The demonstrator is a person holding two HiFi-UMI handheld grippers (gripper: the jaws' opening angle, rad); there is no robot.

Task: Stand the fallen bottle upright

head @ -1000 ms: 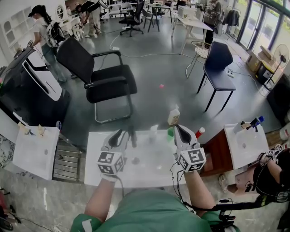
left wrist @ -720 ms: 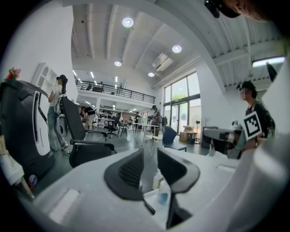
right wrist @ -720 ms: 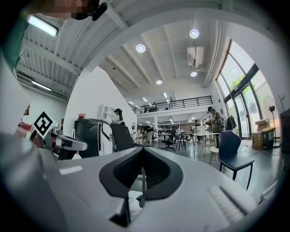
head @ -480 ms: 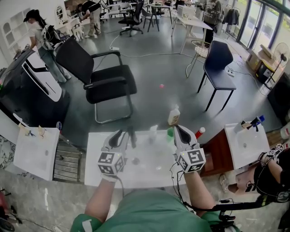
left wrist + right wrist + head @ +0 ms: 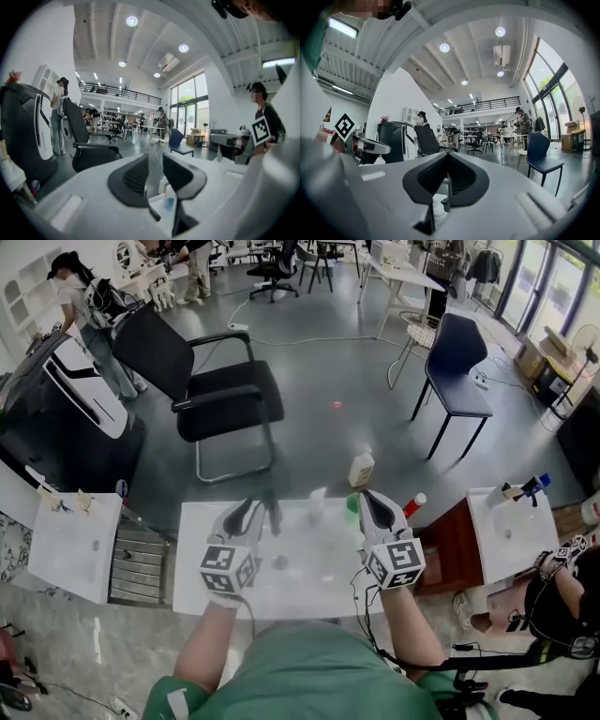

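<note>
On the white table (image 5: 309,587) my left gripper (image 5: 259,514) is open, with a clear gap between its jaws and nothing in it (image 5: 154,159). My right gripper (image 5: 367,502) is shut and empty, its pads meeting (image 5: 446,157). Along the table's far edge stand a spray bottle (image 5: 361,468) with a yellowish label, a pale bottle (image 5: 317,504) and a green bottle (image 5: 352,512) just left of the right jaws. A red-capped bottle (image 5: 413,509) sits at the far right corner. Low between the left jaws shows a small white bottle (image 5: 168,197). I cannot tell which bottle lies down.
A black armchair (image 5: 220,404) and a blue chair (image 5: 455,371) stand on the grey floor beyond the table. White side stands flank it, one on the left (image 5: 70,554) and one on the right (image 5: 511,535) with a spray bottle (image 5: 527,487). A person (image 5: 553,601) crouches at the right.
Both grippers keep their places and jaw states. The head view has shifted slightly, and the person at the far left has moved a little.
</note>
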